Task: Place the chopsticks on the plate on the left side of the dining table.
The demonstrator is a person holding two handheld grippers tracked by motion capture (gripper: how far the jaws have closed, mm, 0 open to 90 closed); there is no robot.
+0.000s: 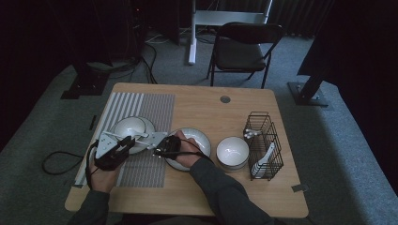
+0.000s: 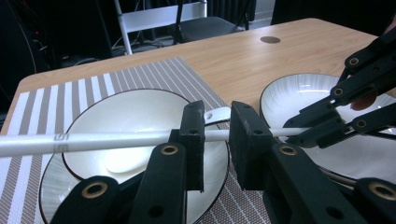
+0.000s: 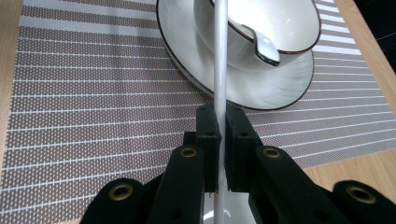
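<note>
A thin white stick (image 2: pixel 93 141) lies level above a white bowl (image 2: pixel 126 112) that stands on a dark-rimmed plate (image 3: pixel 261 88) on the striped placemat (image 3: pixel 93 93). My right gripper (image 3: pixel 221 121) is shut on the stick's (image 3: pixel 219 56) near end; it also shows in the left gripper view (image 2: pixel 308 128). My left gripper (image 2: pixel 218 126) is open with a narrow gap, and the stick crosses just past its jaw tips. A white spoon (image 3: pixel 266 49) rests in the bowl. In the high view the left gripper (image 1: pixel 126 141) and right gripper (image 1: pixel 159 150) meet beside the bowl (image 1: pixel 129 127).
A second dark-rimmed plate (image 1: pixel 199 138) lies under the right hand. To its right stand a white bowl (image 1: pixel 232 151) and a black wire basket (image 1: pixel 263 140) with white utensils in it. A folding chair (image 1: pixel 244 47) stands beyond the table.
</note>
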